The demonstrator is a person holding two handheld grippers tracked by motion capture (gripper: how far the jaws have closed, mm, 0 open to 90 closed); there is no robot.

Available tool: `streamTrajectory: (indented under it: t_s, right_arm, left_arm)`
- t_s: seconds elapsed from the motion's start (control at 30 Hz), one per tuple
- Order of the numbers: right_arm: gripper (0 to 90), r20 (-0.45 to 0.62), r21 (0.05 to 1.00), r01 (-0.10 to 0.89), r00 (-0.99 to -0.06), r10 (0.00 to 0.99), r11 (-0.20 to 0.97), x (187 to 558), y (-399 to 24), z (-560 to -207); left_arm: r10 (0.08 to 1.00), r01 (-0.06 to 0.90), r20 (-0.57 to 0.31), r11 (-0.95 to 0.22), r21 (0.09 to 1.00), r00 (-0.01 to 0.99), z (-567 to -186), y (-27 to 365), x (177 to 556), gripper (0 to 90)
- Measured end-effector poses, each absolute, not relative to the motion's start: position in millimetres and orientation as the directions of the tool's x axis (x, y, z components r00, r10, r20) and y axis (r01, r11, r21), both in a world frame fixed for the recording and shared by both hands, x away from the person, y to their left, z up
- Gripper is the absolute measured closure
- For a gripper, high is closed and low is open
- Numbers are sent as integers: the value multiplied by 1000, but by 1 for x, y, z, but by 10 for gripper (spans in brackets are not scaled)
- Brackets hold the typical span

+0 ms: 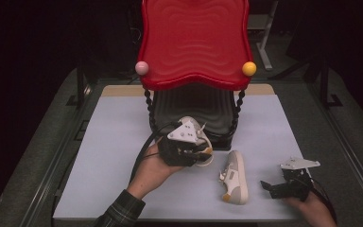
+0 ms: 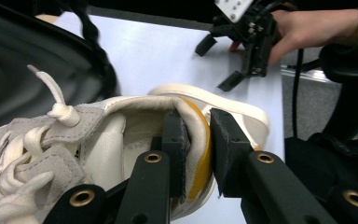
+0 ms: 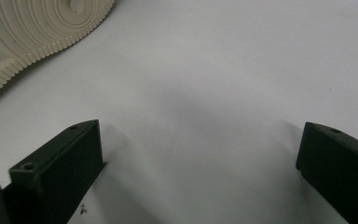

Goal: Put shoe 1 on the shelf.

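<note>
Table (image 1: 123,142): pale sheet, a red two-tier rack (image 1: 194,42) standing at its far middle, with a dark lower shelf (image 1: 194,111) under the red top; a pink ball (image 1: 142,68) and a yellow ball (image 1: 249,68) sit at the top tier's front corners

Held shoe (image 1: 199,135): pale sneaker with grey suede panels and white laces, right at the tip of the left gripper (image 1: 203,152), just in front of the lower shelf's front edge. In the left gripper view one jaw sits inside the shoe opening and the other outside the heel, the collar with its yellow heel patch pinched between them – clenched on the heel. Whether the sole rests on the table or shelf, cannot tell

Second shoe (image 1: 234,177): matching sneaker, lying on its side on the table between the two grippers, just left of the right gripper (image 1: 266,187), not touching it. Its ribbed sole (image 3: 32,32) shows beyond the left jaw in the right gripper view

Left hand (image 1: 151,171): reaches forward from the near edge, plaid sleeve (image 1: 120,213) at the wrist, wrapped round the gripper body

Right hand (image 1: 312,208): low at the near right corner; gripper pointing left toward the second shoe, jaws spread wide over bare table, holding nothing
</note>
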State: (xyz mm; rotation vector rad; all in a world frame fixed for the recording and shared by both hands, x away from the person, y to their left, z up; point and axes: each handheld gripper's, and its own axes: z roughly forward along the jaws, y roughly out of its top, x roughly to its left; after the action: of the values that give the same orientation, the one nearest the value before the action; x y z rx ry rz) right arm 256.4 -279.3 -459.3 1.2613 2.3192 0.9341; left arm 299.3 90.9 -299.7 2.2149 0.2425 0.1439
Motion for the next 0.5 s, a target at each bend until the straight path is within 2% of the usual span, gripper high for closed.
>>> streamTrajectory:
  t_s: [0.5]
  right_arm:
    - [0,14,688,612,-549,836,390,256,-279,-459]
  left_arm:
    - [235,49,125,-617,785,964,-287,92,349,761]
